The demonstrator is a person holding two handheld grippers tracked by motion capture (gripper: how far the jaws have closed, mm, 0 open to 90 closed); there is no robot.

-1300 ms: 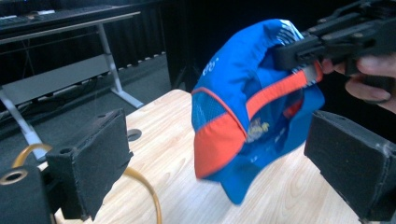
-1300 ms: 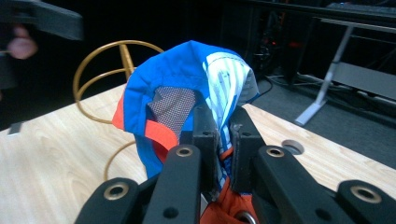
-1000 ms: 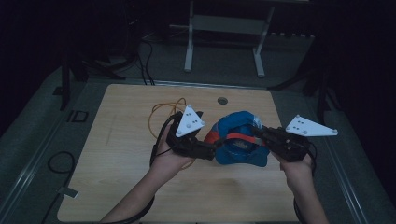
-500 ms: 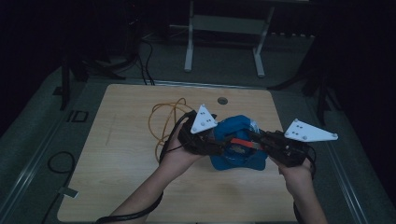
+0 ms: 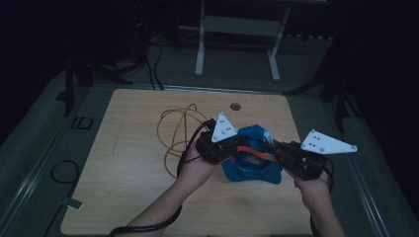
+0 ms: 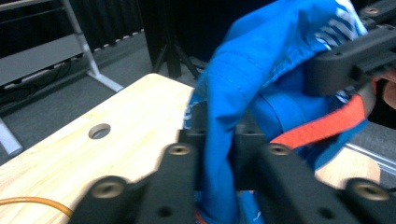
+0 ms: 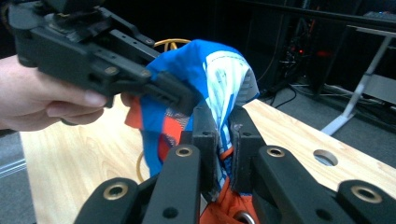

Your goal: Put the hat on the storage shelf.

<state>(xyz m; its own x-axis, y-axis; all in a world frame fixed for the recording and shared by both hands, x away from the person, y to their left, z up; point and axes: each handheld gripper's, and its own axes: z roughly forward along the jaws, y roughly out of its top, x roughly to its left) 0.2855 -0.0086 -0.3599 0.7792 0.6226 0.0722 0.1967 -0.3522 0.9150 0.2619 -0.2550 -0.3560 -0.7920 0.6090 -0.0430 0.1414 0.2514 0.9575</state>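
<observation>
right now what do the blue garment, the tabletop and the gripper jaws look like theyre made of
Blue garment: thin woven fabric, likely synthetic, matte; it folds softly and shows stitched seams, with an orange band.
Tabletop: light wood or wood-look laminate, smooth, with faint grain; which one is unclear.
Jaws of the left gripper and the right gripper: black rigid plastic by the look, matte, with brass-coloured screws. Both pinch the cloth.

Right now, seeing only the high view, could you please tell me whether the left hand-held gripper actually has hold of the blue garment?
Observer: Yes. The left gripper view shows the left hand-held gripper pinching a fold of the blue garment; its jaws have just been closing.
Operator: Thank you. And the right one?
Observer: The right hand-held gripper is shut on the same garment, at a white-striped patch above an orange part.
</observation>
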